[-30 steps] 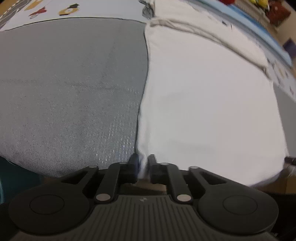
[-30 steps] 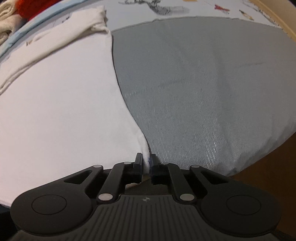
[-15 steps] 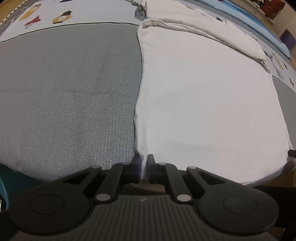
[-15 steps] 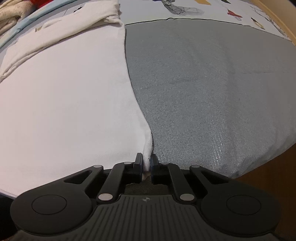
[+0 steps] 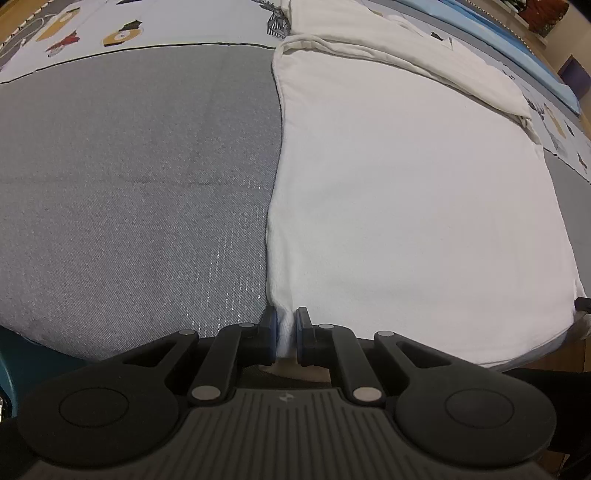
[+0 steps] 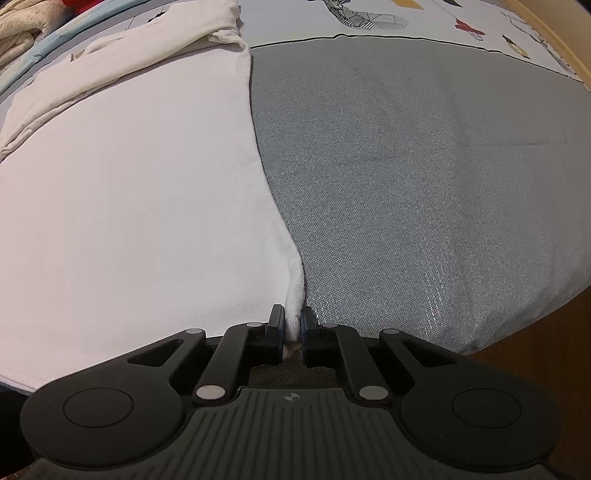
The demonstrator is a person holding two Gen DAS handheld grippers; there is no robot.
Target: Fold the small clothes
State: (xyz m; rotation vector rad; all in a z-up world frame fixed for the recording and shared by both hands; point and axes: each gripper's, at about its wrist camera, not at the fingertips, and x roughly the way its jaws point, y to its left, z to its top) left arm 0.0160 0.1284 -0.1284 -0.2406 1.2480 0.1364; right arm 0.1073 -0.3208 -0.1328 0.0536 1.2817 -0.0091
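A white garment [image 5: 406, 192] lies flat on a grey mat [image 5: 129, 184], its far end folded over into a band. My left gripper [image 5: 285, 332] is shut on the garment's near left corner. In the right wrist view the same white garment [image 6: 129, 206] fills the left half on the grey mat [image 6: 424, 166]. My right gripper [image 6: 293, 330] is shut on its near right corner. Both corners are pinched between the pads at the mat's near edge.
A printed play sheet with cartoon figures [image 5: 92, 33] borders the mat at the back. A blue strip [image 5: 517, 40] runs along the far right. Cream and red fabric [image 6: 22, 29] is piled at the far left in the right wrist view. The mat's near edge drops off [image 6: 517, 332].
Both grippers stayed shut on the near corners; the garment has come down from slightly lifted and now lies flatter and stretched, and both cameras sit lower and closer to the mat.
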